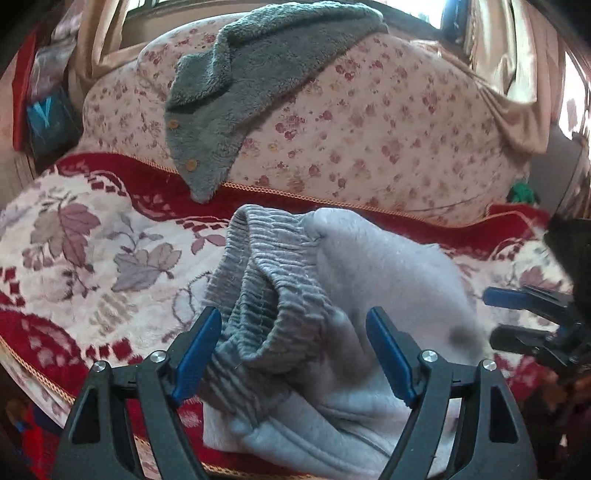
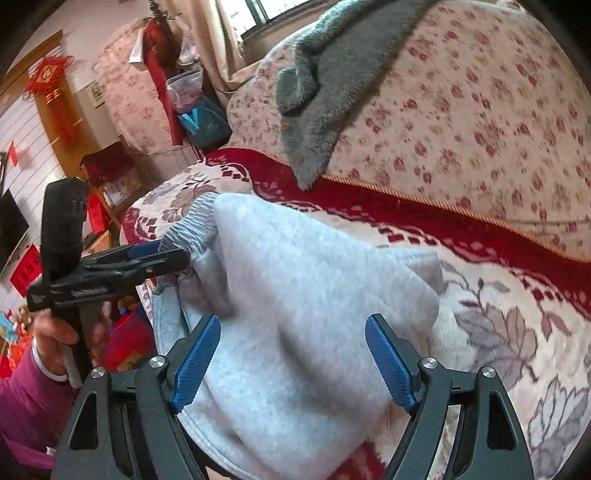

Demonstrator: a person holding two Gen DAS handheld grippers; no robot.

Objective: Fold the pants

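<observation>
Ahead of me a red blanket (image 1: 92,236) with pale leaf patterns covers the seat. Behind it rises a cushion in pink floral fabric (image 1: 369,122), and a grey fleece garment (image 1: 236,92) with 2 buttons drapes over it. Beige curtains (image 2: 218,33) hang by the window, and a red knot ornament (image 2: 46,77) hangs on the wall.

one grey pants (image 1: 332,295), one fuzzy grey garment (image 1: 236,96), two tongs (image 1: 293,354) (image 2: 293,354)

Pale grey pants (image 1: 369,266) on a red blanket (image 1: 92,258)
Blanket: cream with mauve leaves; behind it, rose-print cover (image 1: 369,122), grey-green fleece (image 1: 236,92).
</observation>
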